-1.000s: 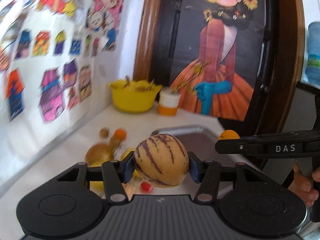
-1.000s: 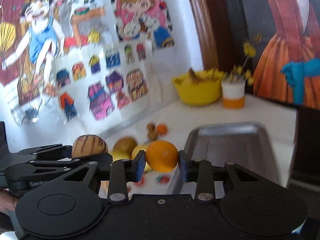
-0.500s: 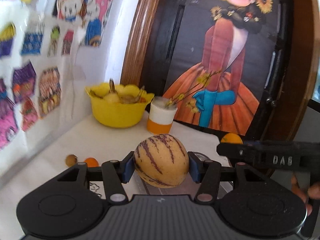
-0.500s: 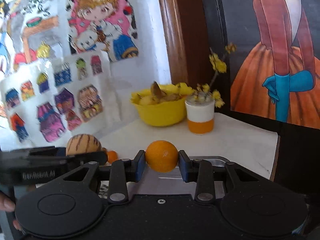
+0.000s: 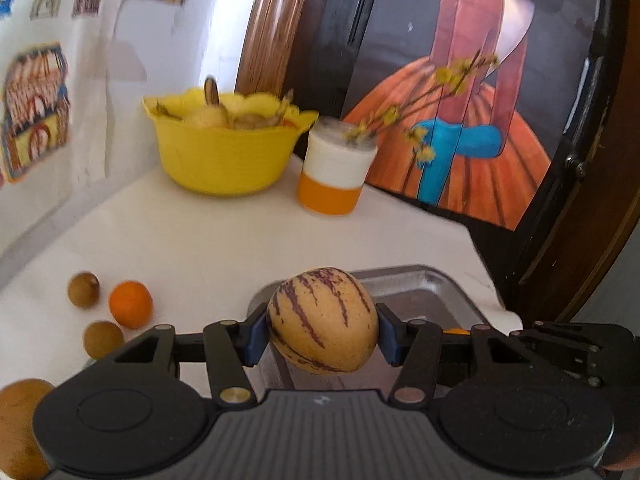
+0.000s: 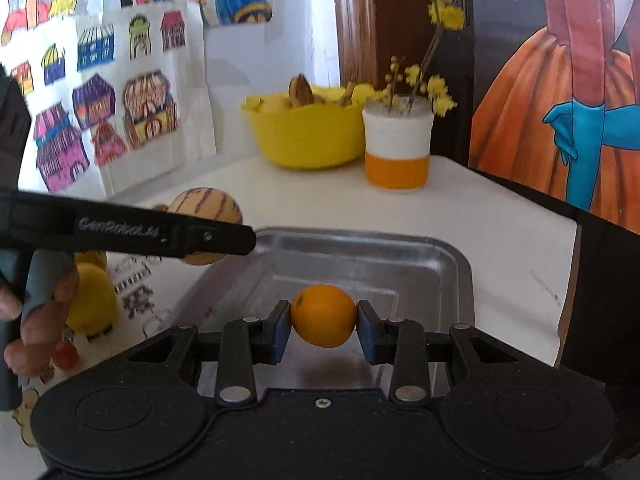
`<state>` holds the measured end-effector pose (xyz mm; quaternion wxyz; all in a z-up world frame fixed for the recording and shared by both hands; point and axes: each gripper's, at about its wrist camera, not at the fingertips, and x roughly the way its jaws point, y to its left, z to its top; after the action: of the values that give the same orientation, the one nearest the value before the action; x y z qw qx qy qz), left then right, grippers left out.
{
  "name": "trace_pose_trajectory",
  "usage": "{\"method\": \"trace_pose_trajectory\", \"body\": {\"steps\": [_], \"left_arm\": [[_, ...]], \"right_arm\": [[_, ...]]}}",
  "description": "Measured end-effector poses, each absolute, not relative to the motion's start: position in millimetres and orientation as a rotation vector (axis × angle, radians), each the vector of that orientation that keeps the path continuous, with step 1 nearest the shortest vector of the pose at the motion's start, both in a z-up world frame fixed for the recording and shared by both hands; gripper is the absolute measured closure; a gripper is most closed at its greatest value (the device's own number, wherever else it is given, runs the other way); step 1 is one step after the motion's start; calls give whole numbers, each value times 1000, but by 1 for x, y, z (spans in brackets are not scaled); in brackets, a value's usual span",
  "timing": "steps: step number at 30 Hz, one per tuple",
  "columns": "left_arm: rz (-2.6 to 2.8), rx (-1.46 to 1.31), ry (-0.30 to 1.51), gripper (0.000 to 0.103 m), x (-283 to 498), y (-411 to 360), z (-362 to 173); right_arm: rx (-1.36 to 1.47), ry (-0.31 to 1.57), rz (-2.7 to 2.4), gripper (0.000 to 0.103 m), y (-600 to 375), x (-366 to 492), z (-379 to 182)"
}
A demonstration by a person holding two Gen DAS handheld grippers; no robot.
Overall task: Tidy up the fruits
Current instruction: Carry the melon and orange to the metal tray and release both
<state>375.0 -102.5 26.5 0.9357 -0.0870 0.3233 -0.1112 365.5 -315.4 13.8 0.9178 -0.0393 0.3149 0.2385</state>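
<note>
My left gripper (image 5: 322, 338) is shut on a tan pepino melon with purple stripes (image 5: 322, 325) and holds it above the near left corner of a metal tray (image 5: 424, 286). My right gripper (image 6: 323, 326) is shut on a small orange (image 6: 323, 315) and holds it over the same tray (image 6: 400, 256). The melon also shows in the right wrist view (image 6: 206, 206), behind the left gripper's black finger. An orange (image 5: 131, 304), two small brown fruits (image 5: 83, 289) and a large brown fruit (image 5: 18, 426) lie on the white table left of the tray.
A yellow bowl (image 5: 226, 156) with fruit stands at the back of the table (image 5: 200, 236). Beside it is a white and orange cup (image 5: 334, 176) with yellow flower stems. Yellow fruit (image 6: 92, 300) and a small red one (image 6: 66, 354) lie left of the tray. A painting leans at the right.
Both grippers have moved forward and tipped down over the tray, each still holding its fruit. The bowl and cup look nearer and the tray fills more of the view.
</note>
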Motion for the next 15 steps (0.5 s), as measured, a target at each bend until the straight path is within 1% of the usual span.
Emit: {"method": "trace_pose_trajectory", "body": {"steps": [11,15], "left_arm": [[-239,-105,729,45,383,-122,13],[-238,-106,755,45,385,-123,11]], "right_arm": [[-119,669,516,65,-310,363,12],[-92,656,517,62,-315,358,15]]}}
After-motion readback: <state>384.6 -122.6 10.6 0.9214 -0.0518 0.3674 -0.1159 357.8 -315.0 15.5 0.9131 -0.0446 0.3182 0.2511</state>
